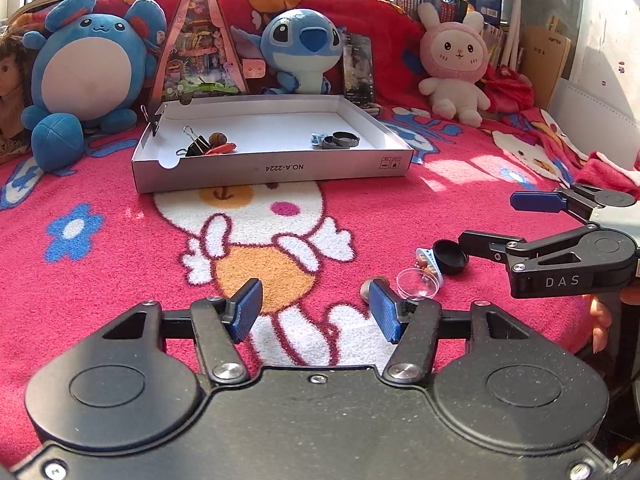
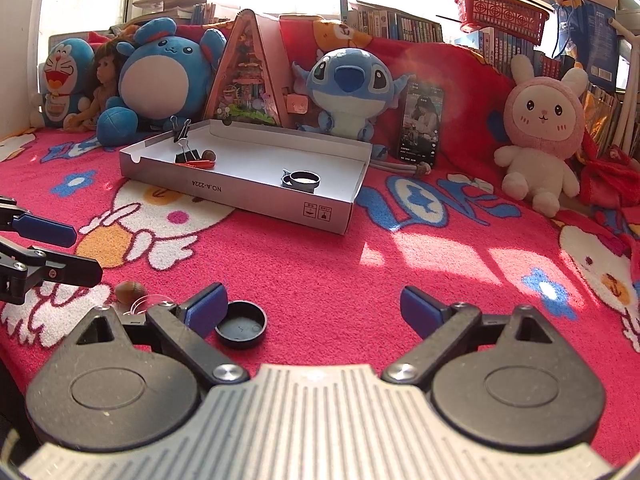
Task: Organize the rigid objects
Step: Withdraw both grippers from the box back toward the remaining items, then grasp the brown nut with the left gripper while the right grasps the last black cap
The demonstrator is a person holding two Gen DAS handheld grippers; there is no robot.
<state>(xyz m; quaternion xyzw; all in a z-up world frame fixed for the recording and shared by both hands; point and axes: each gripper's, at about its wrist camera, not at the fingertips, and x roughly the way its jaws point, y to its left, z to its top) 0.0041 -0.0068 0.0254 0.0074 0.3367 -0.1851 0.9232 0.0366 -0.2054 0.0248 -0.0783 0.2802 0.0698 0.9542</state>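
3 plush toys (image 2: 344, 92) stand behind tray (image 2: 240, 196).

A shallow box (image 1: 272, 170) sat on the blanket (image 1: 120, 272), with plush toys (image 1: 298, 50) behind it. In it, a binder clip (image 1: 197, 145) lay left and rings (image 1: 342, 140) right. Nearer, a cap (image 2: 241, 324) lay beside a nut (image 2: 131, 291).

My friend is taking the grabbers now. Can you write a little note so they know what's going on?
Left gripper: open, empty, just above the blanket.
Right gripper: open wide, empty, black cap lying by its left finger.
Already in the box: binder clip, nut, orange piece, metal rings.
Still on the blanket: black cap, clear dish, small charm, acorn.
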